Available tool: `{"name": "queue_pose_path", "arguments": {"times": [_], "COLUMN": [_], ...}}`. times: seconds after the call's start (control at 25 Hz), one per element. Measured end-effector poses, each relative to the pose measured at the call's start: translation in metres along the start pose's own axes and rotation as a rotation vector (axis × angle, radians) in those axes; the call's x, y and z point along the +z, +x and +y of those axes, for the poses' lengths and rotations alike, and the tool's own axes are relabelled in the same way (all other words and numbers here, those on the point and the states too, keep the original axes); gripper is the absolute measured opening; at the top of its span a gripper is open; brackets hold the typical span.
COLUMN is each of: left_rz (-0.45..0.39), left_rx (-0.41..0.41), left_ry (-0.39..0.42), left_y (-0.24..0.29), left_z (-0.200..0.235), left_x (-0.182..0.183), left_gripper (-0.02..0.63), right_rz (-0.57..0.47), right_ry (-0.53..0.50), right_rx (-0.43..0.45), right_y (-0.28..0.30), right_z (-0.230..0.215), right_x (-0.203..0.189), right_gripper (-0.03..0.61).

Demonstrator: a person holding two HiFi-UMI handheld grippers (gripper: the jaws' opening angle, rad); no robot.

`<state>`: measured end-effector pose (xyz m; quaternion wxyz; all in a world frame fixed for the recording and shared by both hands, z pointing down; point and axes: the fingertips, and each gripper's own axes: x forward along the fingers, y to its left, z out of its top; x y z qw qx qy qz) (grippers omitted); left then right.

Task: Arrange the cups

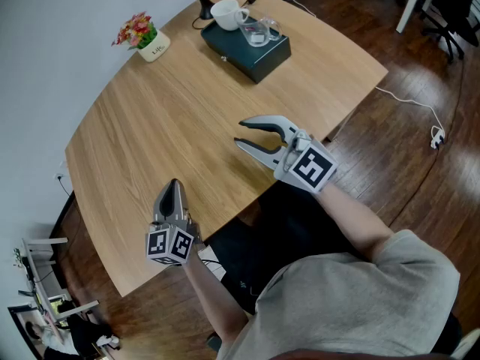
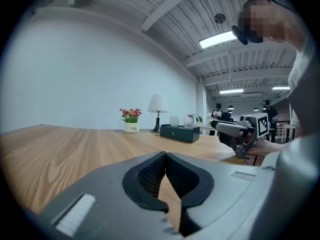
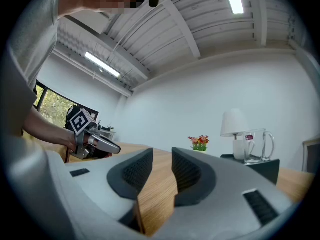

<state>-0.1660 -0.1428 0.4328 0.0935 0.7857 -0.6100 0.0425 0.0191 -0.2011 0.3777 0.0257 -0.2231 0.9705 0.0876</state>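
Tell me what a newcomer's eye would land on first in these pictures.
First come the two hand-held grippers over the near side of the wooden table: the left gripper has its jaws together, and the right gripper has its jaws apart with nothing between them. At the far end a dark box carries a white cup and a glass cup. A small pot of flowers stands to the left of the box.
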Motion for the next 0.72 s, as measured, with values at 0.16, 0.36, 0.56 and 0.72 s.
{"name": "queue_pose_path", "arguments": {"times": [0.16, 0.36, 0.56, 0.72], "left_rz": [0.0, 0.002, 0.005, 0.002], "left_rx": [0.0, 0.001, 0.001, 0.001], "left_ry": [-0.001, -0.001, -0.001, -0.001], "left_y": [0.0004, 0.0026, 0.0015, 0.001], "left_z": [-0.0003, 0.0, -0.0004, -0.0003], "left_x": [0.0001, -0.0002, -0.001, -0.0007], "left_gripper": [0.011, 0.011, 0.011, 0.011], "right_rz": [0.006, 0.01, 0.011, 0.011], "right_ry": [-0.001, -0.003, -0.005, -0.01], "right_rx": [0.007, 0.02, 0.027, 0.031], "right_y": [0.0005, 0.0024, 0.0025, 0.0028], "right_z": [0.001, 0.002, 0.0046, 0.0052], "right_x": [-0.0009, -0.0029, -0.0037, -0.0043], "right_gripper": [0.114, 0.114, 0.115, 0.114]}}
